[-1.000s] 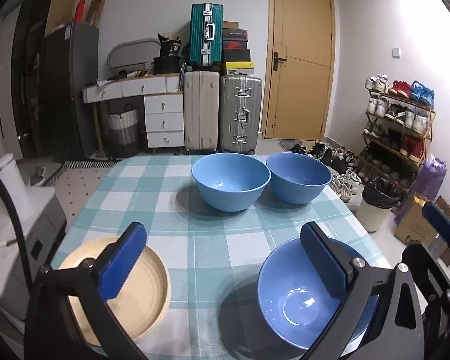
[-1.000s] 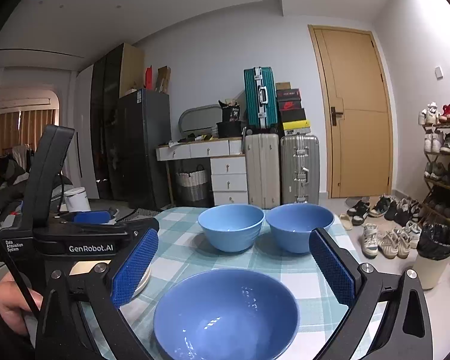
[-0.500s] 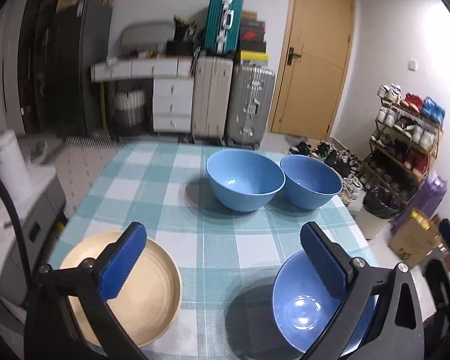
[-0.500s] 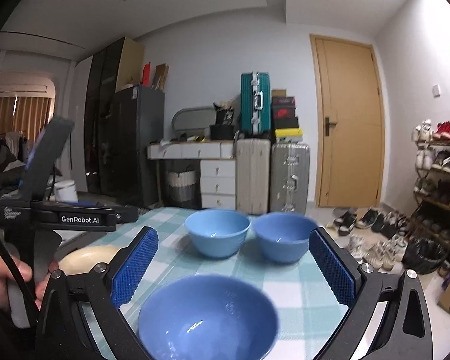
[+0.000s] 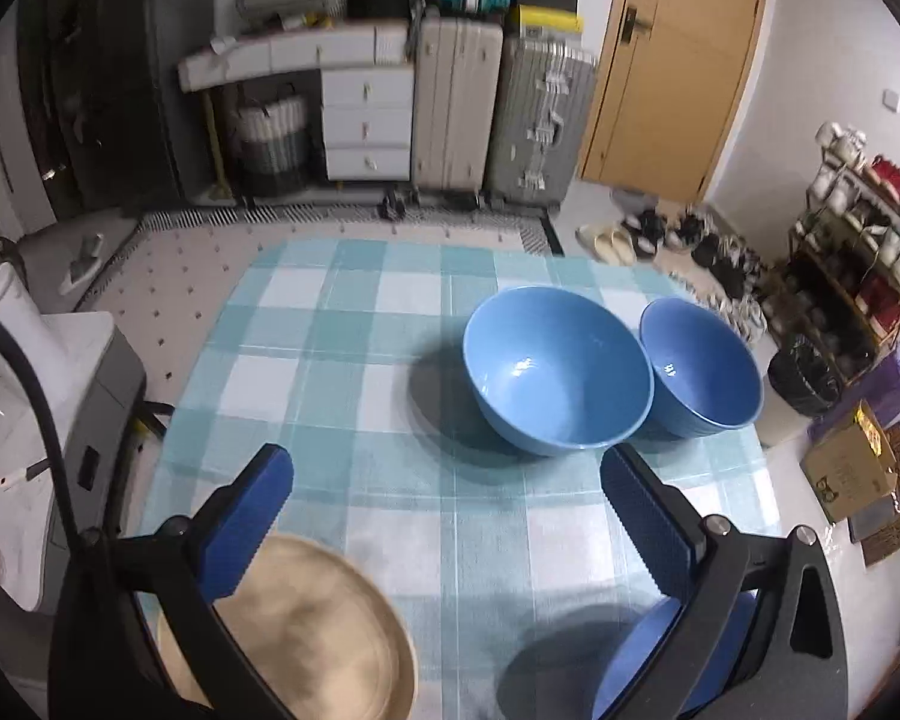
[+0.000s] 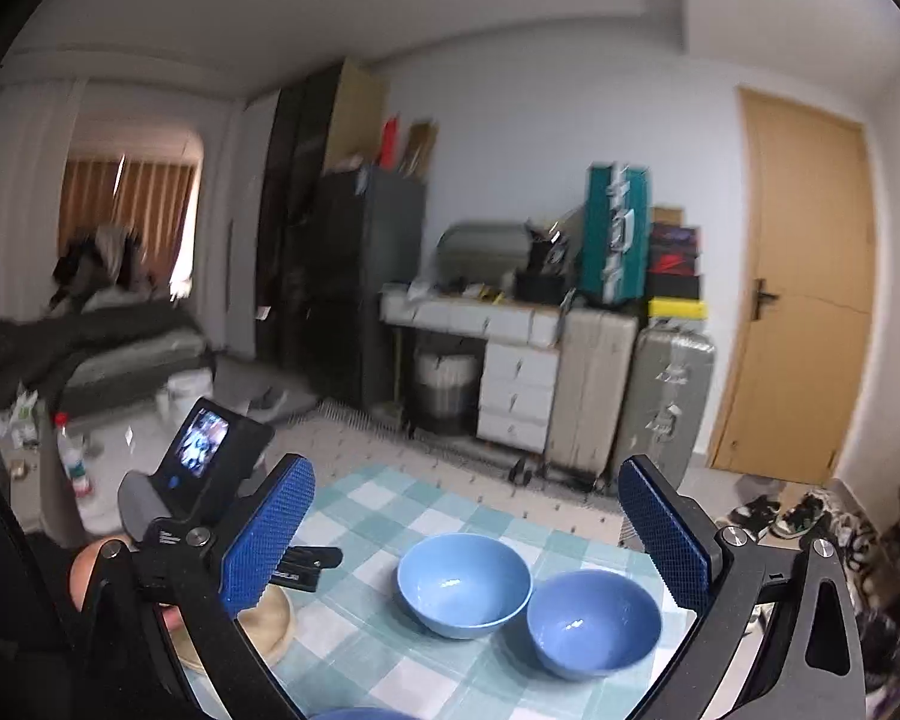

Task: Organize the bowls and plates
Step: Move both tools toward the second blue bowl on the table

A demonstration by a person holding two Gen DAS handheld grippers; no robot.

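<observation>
- Left gripper [image 5: 444, 516] wide open, empty, hovers above near part of checked tablecloth [image 5: 390, 420], looking down the table.
- Right gripper [image 6: 462, 531] also wide open, empty, held higher, aimed more at room than table.
- Nearest items: tan plate [image 5: 306, 630] below-left of left gripper's left finger; near blue bowl [image 5: 648, 672] below-right, mostly hidden by right finger. Both empty as far as visible.
- Key relation: near bowl sits on right side, so right gripper prob the nearer one; plate on left, closer to left gripper. Round items, no long axis.
- Far: big blue bowl [image 5: 555, 369] & smaller blue bowl [image 5: 699, 366] side by side, rims touching or nearly; both empty.
- Judgement: nothing stacked yet; next grab likely near bowl's rim, to nest w/ far pair.
- Bkgd: suitcases, drawers, door.
</observation>
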